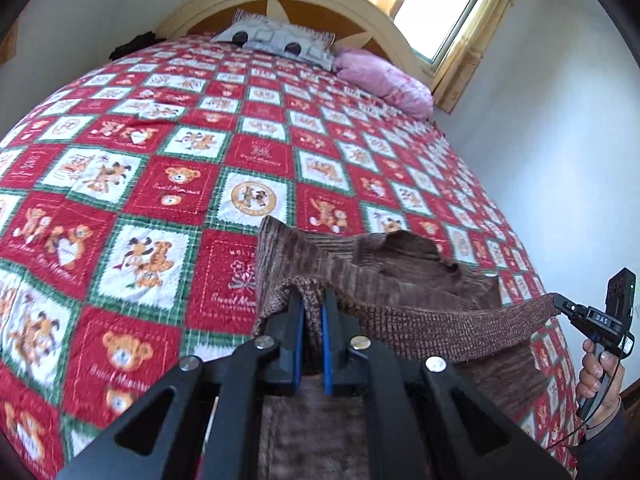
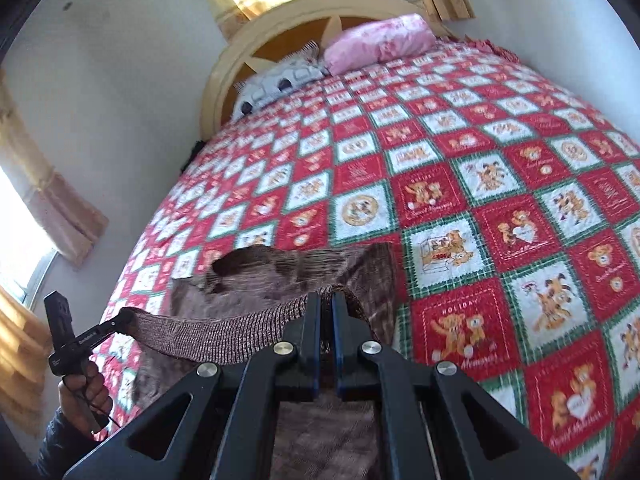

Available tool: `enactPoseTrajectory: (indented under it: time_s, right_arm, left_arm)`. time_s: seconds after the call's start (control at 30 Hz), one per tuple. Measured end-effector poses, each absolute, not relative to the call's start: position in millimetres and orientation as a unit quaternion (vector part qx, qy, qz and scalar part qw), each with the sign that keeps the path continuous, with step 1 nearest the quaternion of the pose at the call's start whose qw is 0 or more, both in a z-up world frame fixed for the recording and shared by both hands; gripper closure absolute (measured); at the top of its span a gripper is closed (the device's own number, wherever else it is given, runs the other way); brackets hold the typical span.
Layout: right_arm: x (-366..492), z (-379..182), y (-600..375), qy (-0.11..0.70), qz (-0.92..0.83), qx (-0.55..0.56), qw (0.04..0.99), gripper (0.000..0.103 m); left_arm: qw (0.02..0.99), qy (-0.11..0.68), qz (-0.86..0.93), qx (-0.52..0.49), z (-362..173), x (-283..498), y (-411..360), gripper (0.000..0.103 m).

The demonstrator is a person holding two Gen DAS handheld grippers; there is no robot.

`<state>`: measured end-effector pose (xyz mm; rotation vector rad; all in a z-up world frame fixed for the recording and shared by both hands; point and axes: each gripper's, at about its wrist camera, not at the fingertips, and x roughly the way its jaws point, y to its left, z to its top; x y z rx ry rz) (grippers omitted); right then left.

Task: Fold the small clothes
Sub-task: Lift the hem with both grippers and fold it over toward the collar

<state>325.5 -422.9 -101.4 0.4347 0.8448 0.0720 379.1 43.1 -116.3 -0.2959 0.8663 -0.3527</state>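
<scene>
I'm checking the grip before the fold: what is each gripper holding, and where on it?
Both hold the brown sweater by its ribbed hem: left gripper at one end, right gripper at the other.

Both wrist views look steeply down, close over the quilted bed (image 1: 160, 168), toward the headboard (image 2: 240, 64).

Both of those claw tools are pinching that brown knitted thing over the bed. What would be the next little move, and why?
Probably lower it flat onto the quilt. The left gripper and right gripper are each shut on the brown sweater at its ribbed hem, stretched between them, while the rest already trails on the bed. Folding needs it spread out first.
</scene>
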Motion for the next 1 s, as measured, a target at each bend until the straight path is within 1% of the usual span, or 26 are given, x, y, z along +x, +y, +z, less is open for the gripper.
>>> enactPoseTrajectory:
  time_s: [0.2,0.37,0.47,0.57,0.63,0.67,0.73,0.77,0.8,0.83,0.87,0.9,1.0]
  right_arm:
    - [368.4,-132.3,-433.0,0.442,0.029,0.218,0.870,0.099]
    - [400.1,-150.4,-443.3,0.465,0.035,0.244,0.850,0.099]
    - [417.6,-158.5,-461.8,0.451,0.038,0.312,0.835,0.098]
    - [427.5,-159.0,-478.3,0.426,0.002,0.340,0.838,0.097]
    - [425.0,-156.3,-477.7,0.424,-0.005,0.333,0.843,0.097]
    - [422.3,-153.8,-474.2,0.424,-0.007,0.321,0.847,0.097]
    - [410.9,-145.7,-460.7,0.424,-0.003,0.279,0.861,0.097]
    - [402.6,-140.8,-450.7,0.424,0.005,0.251,0.870,0.097]
    - [397.0,-138.1,-443.6,0.425,0.013,0.230,0.876,0.097]
    - [391.6,-135.7,-436.3,0.428,0.022,0.207,0.879,0.097]
    - [384.0,-135.7,-425.8,0.442,0.038,0.178,0.878,0.097]
    - [379.4,-137.7,-419.3,0.457,0.053,0.159,0.873,0.097]
    - [373.2,-150.8,-384.5,0.522,0.109,0.091,0.841,0.097]
  left_arm:
    - [0.876,0.432,-0.171,-0.131,-131.0,404.4,36.2,0.095]
    - [0.871,0.439,-0.165,-0.142,-140.4,420.7,40.4,0.095]
    - [0.867,0.445,-0.139,-0.174,-147.6,434.0,51.2,0.089]
    - [0.873,0.437,-0.089,-0.200,-150.1,443.9,65.9,0.086]
    - [0.873,0.432,-0.088,-0.210,-148.2,446.0,72.8,0.085]
    - [0.876,0.430,-0.084,-0.204,-145.7,444.2,75.3,0.082]
    - [0.884,0.421,-0.084,-0.184,-139.1,434.7,78.0,0.082]
    - [0.892,0.412,-0.089,-0.162,-134.0,424.9,77.3,0.078]
    - [0.898,0.407,-0.089,-0.138,-132.0,419.6,76.0,0.066]
    - [0.905,0.403,-0.089,-0.104,-130.1,412.9,72.4,0.058]
    - [0.909,0.400,-0.093,-0.068,-128.7,404.7,67.5,0.047]
    - [0.911,0.398,-0.105,-0.032,-128.9,396.7,61.5,0.043]
    - [0.894,0.420,-0.136,0.082,-141.0,380.6,34.5,0.043]
